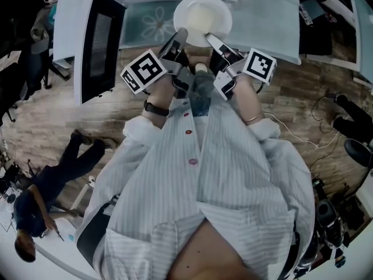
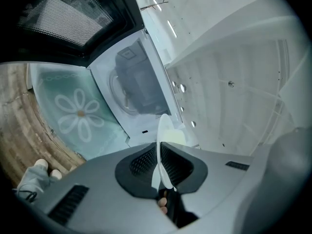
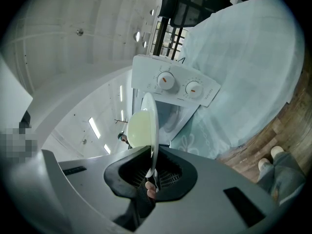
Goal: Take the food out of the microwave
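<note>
Your left gripper and right gripper are each clamped on the near rim of the round white plate of pale yellow food. The plate sits at top centre of the head view, above the pale green flowered tablecloth. It is just right of the microwave's open black door.

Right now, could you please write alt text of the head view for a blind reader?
The left gripper and right gripper clamp the near rim of a white plate of pale food over a green flowered tablecloth. The microwave door stands open at the left; the person's striped shirt fills the lower half.
</note>
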Demonstrator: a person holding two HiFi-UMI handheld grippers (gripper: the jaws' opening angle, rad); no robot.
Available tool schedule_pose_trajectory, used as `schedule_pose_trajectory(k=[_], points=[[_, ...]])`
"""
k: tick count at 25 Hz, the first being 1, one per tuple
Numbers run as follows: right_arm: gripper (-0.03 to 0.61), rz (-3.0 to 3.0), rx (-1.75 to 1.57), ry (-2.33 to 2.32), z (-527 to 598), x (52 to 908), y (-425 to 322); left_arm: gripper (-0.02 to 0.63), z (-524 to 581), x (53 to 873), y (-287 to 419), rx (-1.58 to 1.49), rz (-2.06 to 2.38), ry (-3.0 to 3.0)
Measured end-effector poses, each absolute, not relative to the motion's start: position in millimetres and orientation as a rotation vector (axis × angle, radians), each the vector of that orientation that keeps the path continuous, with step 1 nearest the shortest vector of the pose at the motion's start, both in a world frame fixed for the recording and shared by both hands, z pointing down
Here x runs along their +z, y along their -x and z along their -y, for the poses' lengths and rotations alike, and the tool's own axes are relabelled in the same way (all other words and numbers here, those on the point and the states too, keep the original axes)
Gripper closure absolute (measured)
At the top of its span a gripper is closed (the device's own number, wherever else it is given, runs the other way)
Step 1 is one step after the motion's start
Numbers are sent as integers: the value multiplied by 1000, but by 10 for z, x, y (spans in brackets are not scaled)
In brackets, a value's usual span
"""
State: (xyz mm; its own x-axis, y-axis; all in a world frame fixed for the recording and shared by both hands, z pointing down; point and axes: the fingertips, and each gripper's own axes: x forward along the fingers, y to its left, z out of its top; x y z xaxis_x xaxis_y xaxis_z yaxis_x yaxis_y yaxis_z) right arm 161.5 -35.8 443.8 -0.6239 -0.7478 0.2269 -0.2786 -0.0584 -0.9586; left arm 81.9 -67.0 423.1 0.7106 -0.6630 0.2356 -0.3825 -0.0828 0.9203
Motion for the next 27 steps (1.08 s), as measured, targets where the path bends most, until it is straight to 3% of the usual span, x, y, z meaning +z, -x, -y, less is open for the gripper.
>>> schedule_pose_trajectory(k=[27], points=[[532,-1851,-1701,1148,452,4372,-1812,581,817,4172,-1009,-271,736,-1757]])
